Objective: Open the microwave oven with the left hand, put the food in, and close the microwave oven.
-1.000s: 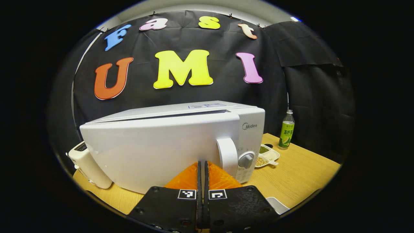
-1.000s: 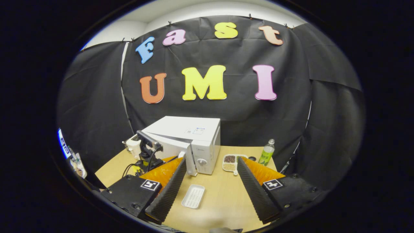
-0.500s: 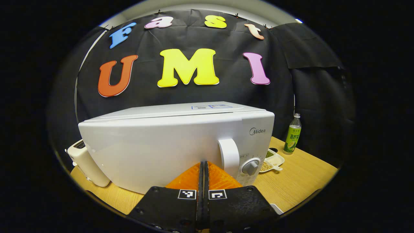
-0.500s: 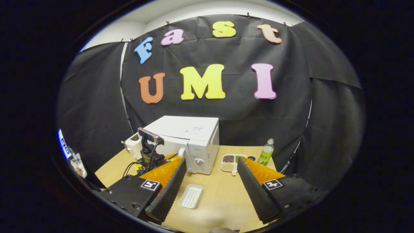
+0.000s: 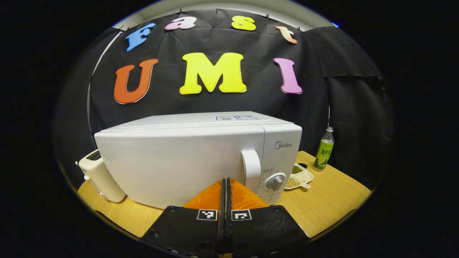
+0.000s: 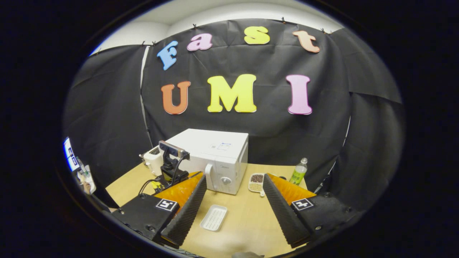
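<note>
While microwave (image 5: 186, 157) door sits shut, your left gripper (image 5: 226, 186) fingers pressed together, empty, just before door; right gripper (image 6: 233, 200) spread apart over white tray (image 6: 214, 217).

**Gloss, grain and ribbed foam**

The white boxy microwave oven (image 5: 186, 157) looks smooth and faintly glossy. The pale wood-grain table (image 5: 322, 200) is matt. The right gripper's (image 6: 233, 204) 2 fingers (image 6: 186, 211) carry black ribbed pads, orange plastic behind.

Microwave (image 6: 215, 161) on table (image 6: 244, 222); toaster (image 5: 98, 175) left; bottle (image 5: 323, 148) right.
</note>
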A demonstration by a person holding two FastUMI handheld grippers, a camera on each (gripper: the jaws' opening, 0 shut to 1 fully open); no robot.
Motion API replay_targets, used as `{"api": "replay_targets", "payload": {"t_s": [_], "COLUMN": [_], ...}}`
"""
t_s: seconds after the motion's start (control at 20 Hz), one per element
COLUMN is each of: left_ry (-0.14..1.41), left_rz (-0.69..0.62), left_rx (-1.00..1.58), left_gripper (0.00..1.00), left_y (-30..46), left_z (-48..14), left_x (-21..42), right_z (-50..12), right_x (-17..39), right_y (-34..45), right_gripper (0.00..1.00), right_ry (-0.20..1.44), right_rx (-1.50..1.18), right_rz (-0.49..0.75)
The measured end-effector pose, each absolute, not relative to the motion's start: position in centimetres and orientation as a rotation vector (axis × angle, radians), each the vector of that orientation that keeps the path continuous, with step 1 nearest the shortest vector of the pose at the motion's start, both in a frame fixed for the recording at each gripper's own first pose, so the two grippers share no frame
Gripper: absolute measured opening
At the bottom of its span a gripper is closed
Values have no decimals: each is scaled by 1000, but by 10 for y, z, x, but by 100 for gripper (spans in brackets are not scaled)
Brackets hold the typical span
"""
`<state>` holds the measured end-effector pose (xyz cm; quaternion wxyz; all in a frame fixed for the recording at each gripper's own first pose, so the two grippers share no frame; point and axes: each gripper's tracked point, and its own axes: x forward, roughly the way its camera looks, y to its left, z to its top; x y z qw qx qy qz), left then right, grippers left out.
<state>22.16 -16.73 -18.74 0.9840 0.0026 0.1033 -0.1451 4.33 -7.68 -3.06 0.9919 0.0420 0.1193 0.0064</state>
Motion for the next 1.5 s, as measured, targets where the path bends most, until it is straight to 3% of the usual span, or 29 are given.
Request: {"api": "replay_targets", "payload": {"t_s": [0.05, 0.2, 0.25, 0.3, 0.6, 0.95, 1.0, 1.05, 1.1, 1.15, 1.2, 1.25, 1.3, 1.4, 1.45, 1.5], "left_ry": [208, 213, 212, 210, 129, 42, 42, 33, 32, 36, 41, 47, 47, 34, 32, 26], "left_rz": [-293, -296, -289, -279, -225, -154, -151, -143, -134, -125, -114, -103, -92, -68, -60, -55], "left_rx": [7, 19, 29, 37, 45, 67, 65, 59, 52, 38, 19, -4, -23, -39, -40, -41], "left_gripper": [0, 95, 94, 94, 96, 96, 96, 96, 96, 96, 96, 96, 96, 96, 96, 96], "left_y": [-168, -168, -168, -167, -142, -61, -52, -41, -30, -21, -12, -3, 5, 20, 25, 29], "left_z": [-185, -180, -178, -174, -112, -33, -26, -20, -15, -11, -10, -6, -3, 3, 5, 7], "left_x": [215, 197, 192, 187, 146, 75, 63, 52, 42, 34, 24, 15, 8, -4, -8, -11], "right_z": [-29, -23, -23, -24, -14, 6, 8, 10, 11, 13, 14, 15, 15, 16, 16, 17], "right_x": [42, 37, 34, 31, 17, -13, -17, -21, -24, -28, -30, -34, -37, -44, -46, -48], "right_y": [-78, -81, -80, -81, -92, -83, -80, -77, -74, -72, -67, -66, -62, -59, -57, -58], "right_gripper": [100, 92, 100, 92, 92, 91, 91, 100, 100, 92, 100, 92, 100, 100, 92, 100], "right_ry": [229, 194, 184, 179, 128, 66, 60, 54, 50, 45, 40, 37, 34, 33, 33, 31], "right_rx": [79, 93, 100, 100, 92, 97, 95, 96, 99, 101, 99, 96, 95, 95, 94, 95], "right_rz": [11, 10, 16, 19, 2, -86, -96, -104, -113, -117, -124, -132, -136, -143, -146, -154]}}
